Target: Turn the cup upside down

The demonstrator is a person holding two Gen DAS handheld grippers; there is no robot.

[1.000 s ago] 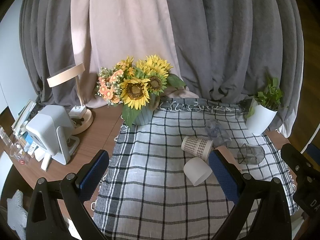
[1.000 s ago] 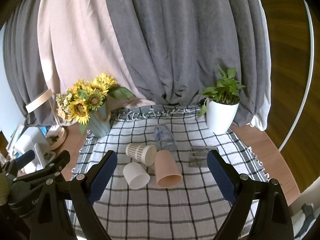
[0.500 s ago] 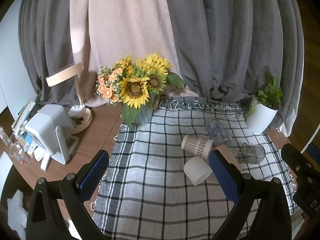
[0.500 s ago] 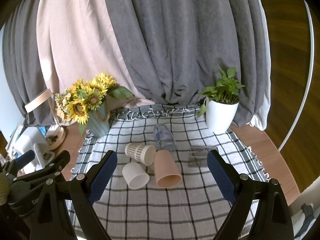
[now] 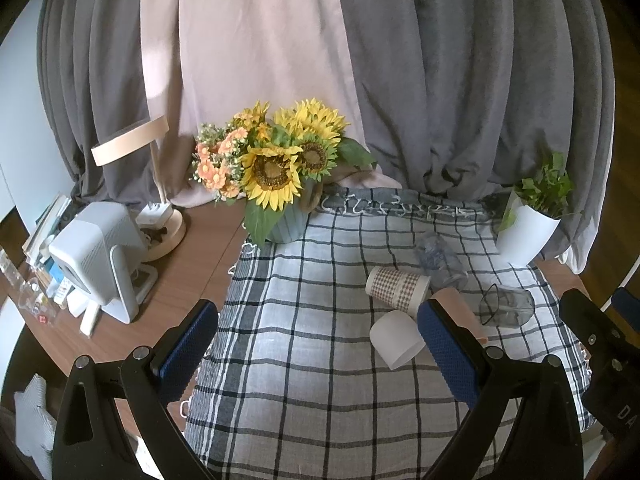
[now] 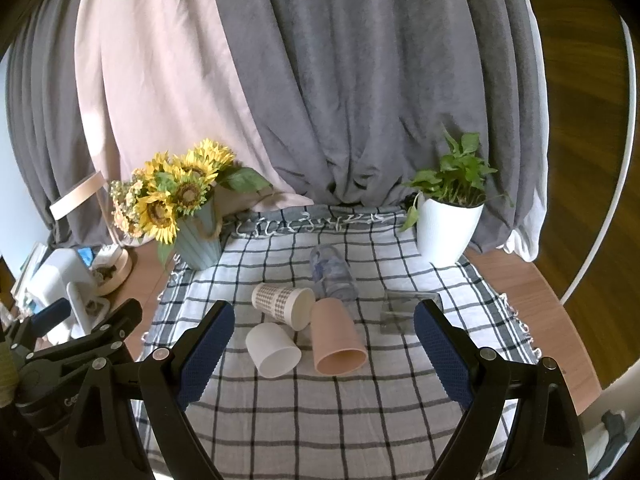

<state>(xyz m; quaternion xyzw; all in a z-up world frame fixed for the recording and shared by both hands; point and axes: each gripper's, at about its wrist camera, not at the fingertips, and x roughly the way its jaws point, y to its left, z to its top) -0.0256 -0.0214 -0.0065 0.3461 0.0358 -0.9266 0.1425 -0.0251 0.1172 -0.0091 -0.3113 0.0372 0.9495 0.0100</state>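
Several cups lie on their sides on the checked cloth [image 6: 320, 420]: a white cup [image 6: 273, 350] [image 5: 397, 339], a pink cup [image 6: 337, 336] partly hidden by a finger in the left wrist view, a brown-checked paper cup [image 6: 284, 305] [image 5: 397, 289], a clear round cup [image 6: 332, 276] [image 5: 440, 256] and a clear square cup [image 6: 408, 312] [image 5: 506, 306]. My right gripper [image 6: 320, 344] is open and empty, above the cloth in front of the cups. My left gripper [image 5: 318, 342] is open and empty, left of the cups.
A sunflower vase [image 6: 200, 240] stands at the cloth's back left and a white plant pot [image 6: 446, 232] at the back right. A lamp [image 5: 160, 224] and a white device [image 5: 96, 256] sit on the wooden table at left. Grey curtains hang behind.
Both views have crept very slightly; the cups lie where they were and both grippers stay open.
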